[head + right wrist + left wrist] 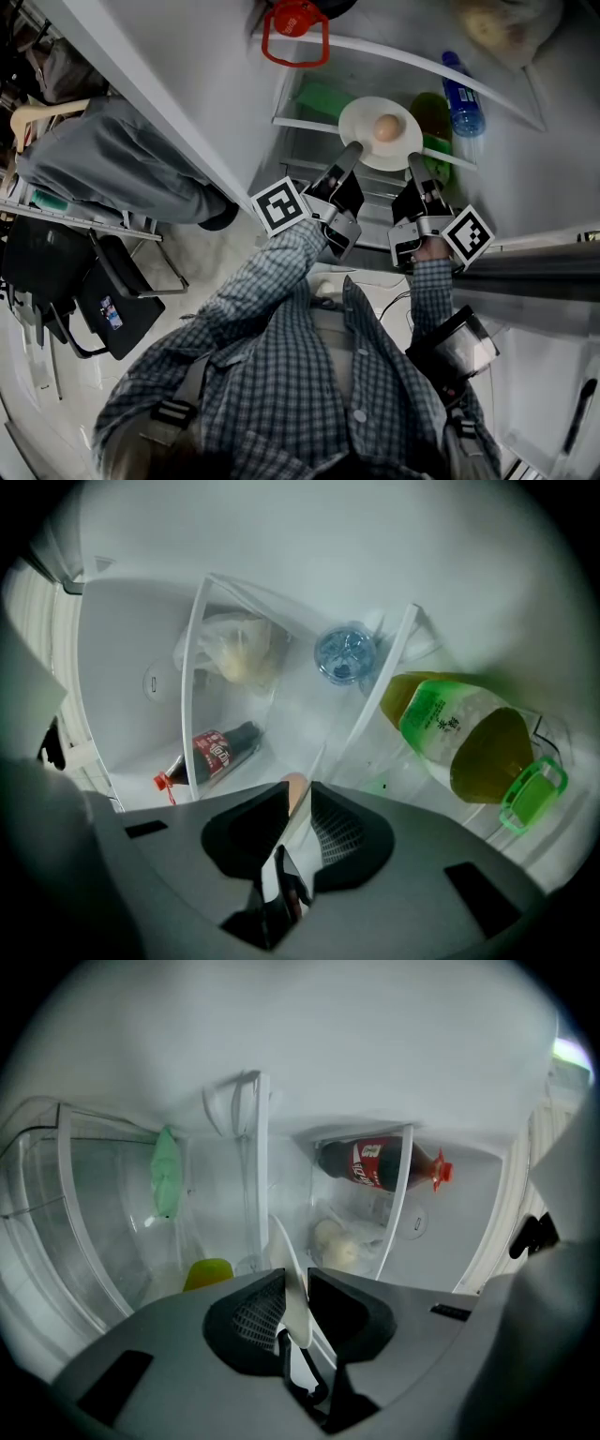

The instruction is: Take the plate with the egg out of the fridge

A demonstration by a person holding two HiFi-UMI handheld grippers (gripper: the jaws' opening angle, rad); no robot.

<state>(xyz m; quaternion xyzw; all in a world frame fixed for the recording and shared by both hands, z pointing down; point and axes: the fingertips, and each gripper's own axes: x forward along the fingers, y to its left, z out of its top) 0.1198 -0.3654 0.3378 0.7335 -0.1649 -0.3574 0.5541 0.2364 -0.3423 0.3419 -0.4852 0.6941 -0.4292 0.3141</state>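
Note:
A white plate (365,141) carrying a brown egg (386,127) hangs in front of the open fridge's shelves. My left gripper (351,151) is shut on the plate's left rim, and my right gripper (413,161) is shut on its right rim. In the left gripper view the thin plate edge (287,1262) runs between the left gripper's (297,1284) jaws. In the right gripper view the plate rim (298,832) sits in the right gripper's (300,799) jaws, with the egg (294,787) peeking just beyond them.
Inside the fridge lie a red-capped cola bottle (375,1162), a green tea bottle (464,738), a blue-capped water bottle (461,94) and bagged food (234,649). A glass shelf edge (305,123) is just behind the plate. A seated person (112,159) and a chair (103,291) are at left.

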